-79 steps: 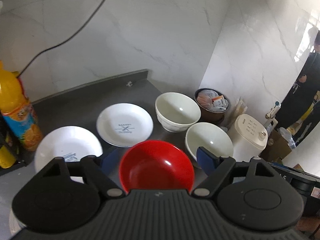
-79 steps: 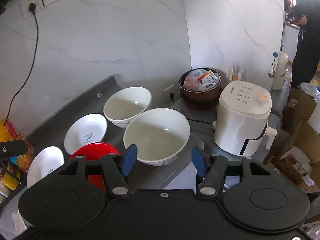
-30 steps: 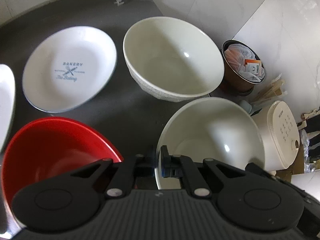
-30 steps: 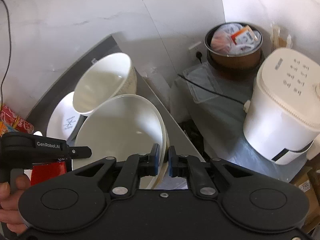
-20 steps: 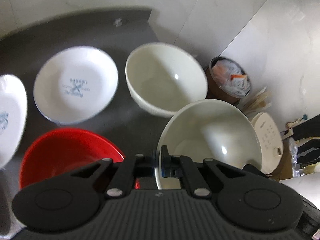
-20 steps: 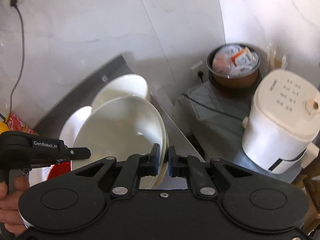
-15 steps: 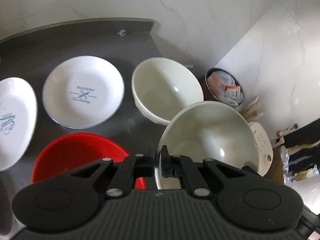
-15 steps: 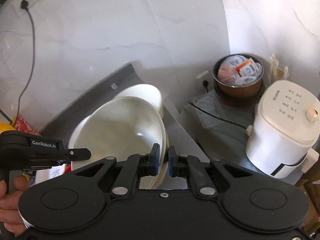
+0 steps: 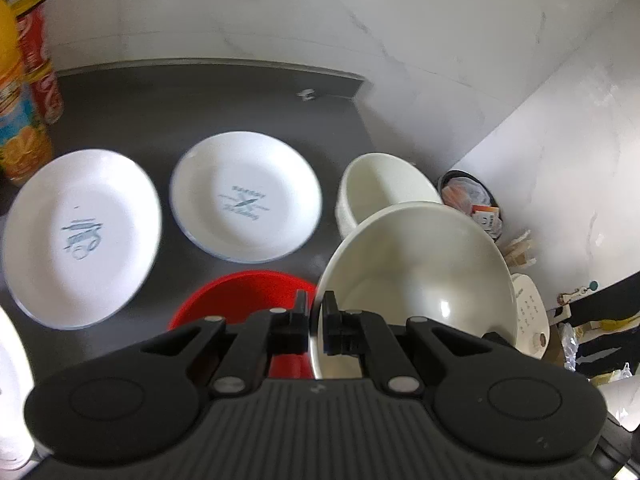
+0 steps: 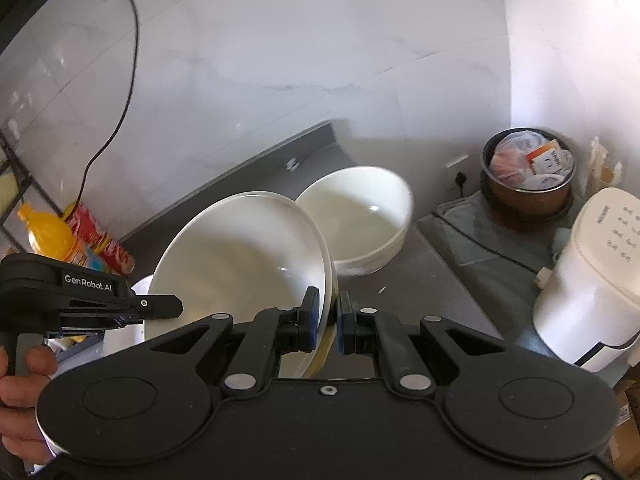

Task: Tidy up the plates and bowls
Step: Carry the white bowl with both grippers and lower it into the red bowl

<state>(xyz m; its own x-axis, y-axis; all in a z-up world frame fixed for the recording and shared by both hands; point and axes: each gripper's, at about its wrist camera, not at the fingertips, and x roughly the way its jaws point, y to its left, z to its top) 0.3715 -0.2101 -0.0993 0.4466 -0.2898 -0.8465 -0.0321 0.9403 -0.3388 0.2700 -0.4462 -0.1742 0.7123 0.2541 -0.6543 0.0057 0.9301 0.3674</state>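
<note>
left gripper [image 9: 316, 320]: jaws narrow, pinching the rim of the held cream bowl [image 9: 416, 276] at the bowl's 7 o'clock edge; one finger inside the rim, one outside
right gripper [image 10: 327, 320]: jaws narrow, pinching the same bowl [image 10: 240, 256] at its 5 o'clock edge, rim between the blue pads [image 10: 312, 308]
held cream bowl: gripped on two sides of the rim, tilted, off the counter [image 9: 168, 112]; in the left view it overlaps the second bowl at 12 o'clock and the red bowl at 9 o'clock
second cream bowl [image 9: 380, 188]: upright on the counter near the back corner, partly hidden behind the held one; right view shows it [image 10: 360, 220] at 1 o'clock from the held bowl
red bowl [image 9: 240, 296]: on the counter below the left gripper, near side hidden by the fingers
plate with printed logo [image 9: 246, 196]: flat on the counter, 11 o'clock from the red bowl, clear of it
second white plate [image 9: 80, 236]: 9 o'clock from the logo plate, just beside it, blurred; gap or contact: cannot tell
orange juice bottle [image 9: 16, 92]: far left edge of the counter, a red packet [image 9: 40, 64] behind it
white appliance [image 10: 592, 280]: right of the counter, 3 o'clock from the held bowl
brown pot [image 10: 528, 176]: behind the appliance, stuffed with packets
person's hand [image 10: 20, 380]: on the left gripper's handle, seen at 8 o'clock in the right view
</note>
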